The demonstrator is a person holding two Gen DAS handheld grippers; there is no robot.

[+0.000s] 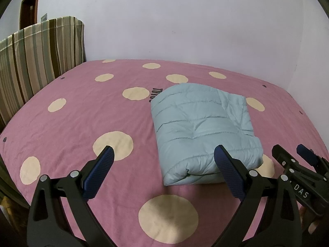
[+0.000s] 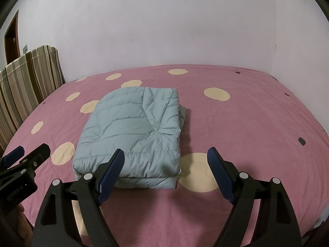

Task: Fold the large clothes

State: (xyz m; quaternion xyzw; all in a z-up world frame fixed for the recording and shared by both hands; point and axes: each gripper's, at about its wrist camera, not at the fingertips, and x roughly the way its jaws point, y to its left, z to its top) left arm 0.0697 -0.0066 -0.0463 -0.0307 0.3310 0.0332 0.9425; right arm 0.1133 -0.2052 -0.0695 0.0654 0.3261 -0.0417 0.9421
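Note:
A light blue quilted puffer jacket [image 1: 203,131] lies folded into a thick rectangle on the pink bed; it also shows in the right wrist view [image 2: 133,135]. My left gripper [image 1: 163,151] is open and empty, held above the bed just in front of the jacket's near edge. My right gripper [image 2: 165,153] is open and empty, also just in front of the jacket, toward its right corner. The right gripper shows at the right edge of the left wrist view [image 1: 292,152], and the left gripper at the left edge of the right wrist view [image 2: 30,152].
The bed has a pink sheet with cream dots [image 1: 82,113]. A striped headboard cushion [image 1: 30,61] stands at the left. A plain wall [image 1: 185,20] runs behind the bed, with a brown door [image 1: 28,6] at far left.

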